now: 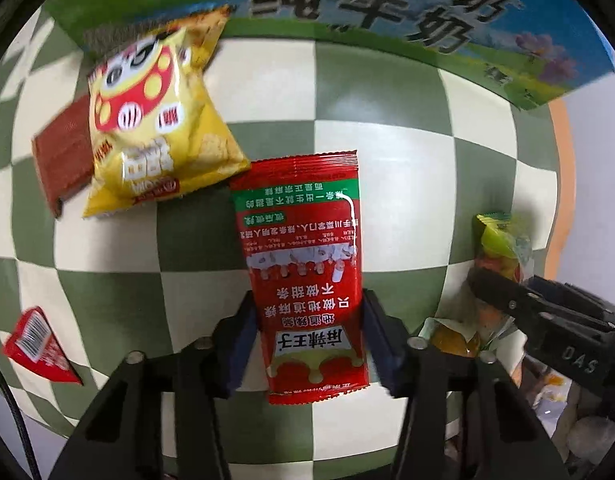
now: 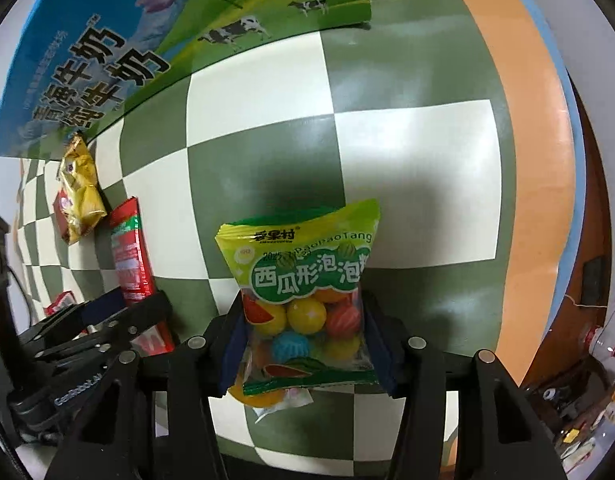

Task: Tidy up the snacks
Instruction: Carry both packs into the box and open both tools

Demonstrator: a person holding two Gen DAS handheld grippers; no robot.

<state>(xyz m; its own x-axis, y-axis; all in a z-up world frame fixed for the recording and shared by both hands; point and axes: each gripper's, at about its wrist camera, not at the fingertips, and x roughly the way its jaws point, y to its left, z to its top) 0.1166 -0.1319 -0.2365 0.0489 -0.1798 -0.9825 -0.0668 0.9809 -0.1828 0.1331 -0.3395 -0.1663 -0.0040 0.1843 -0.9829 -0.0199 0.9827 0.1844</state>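
Red spicy-strip packet is clamped in left jaws, bubble-gum bag in right; both should be carried level to far milk box.

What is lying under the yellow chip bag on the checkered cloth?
A brown wrapped bar lies partly under the yellow chip bag, sticking out at its left edge. How far the bar reaches beneath the bag, and whether anything else lies there, is covered.

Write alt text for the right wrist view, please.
The right gripper holds a green bag of gumballs between its fingers, above a green and white checked tablecloth. At left lie a red packet, a yellow bag and a milk carton.
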